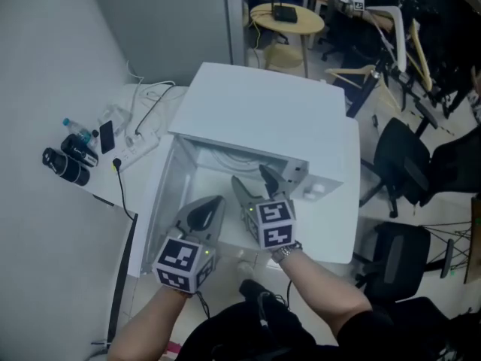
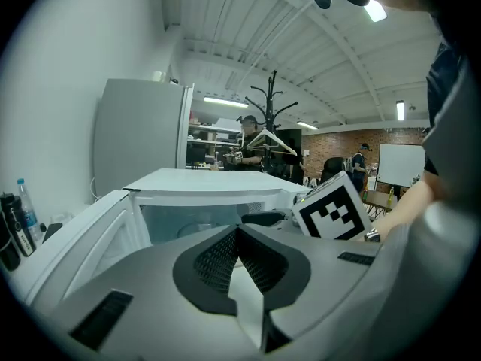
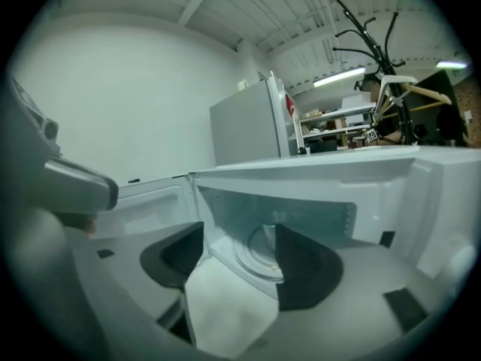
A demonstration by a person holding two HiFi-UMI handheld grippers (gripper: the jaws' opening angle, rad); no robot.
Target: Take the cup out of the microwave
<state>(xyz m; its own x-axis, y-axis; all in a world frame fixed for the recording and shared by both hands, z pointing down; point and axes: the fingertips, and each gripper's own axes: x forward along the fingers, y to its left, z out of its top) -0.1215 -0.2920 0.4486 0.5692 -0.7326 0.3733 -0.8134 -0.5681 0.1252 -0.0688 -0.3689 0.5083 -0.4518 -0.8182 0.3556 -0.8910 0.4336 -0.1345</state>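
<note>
A white microwave stands on the table with its door swung open to the left. In the right gripper view its cavity shows a round glass turntable. A pale cup-like shape stands on it, half hidden by a pad, too faint to be sure. My right gripper is open at the cavity mouth, nothing between its pads. My left gripper is beside it, lower left, its pads meeting at the tips, holding nothing. The right gripper's marker cube shows in the left gripper view.
Dark bottles, a phone and a power strip with cables lie on the table left of the microwave. Office chairs stand to the right, with a round yellow table and a coat stand with hangers behind.
</note>
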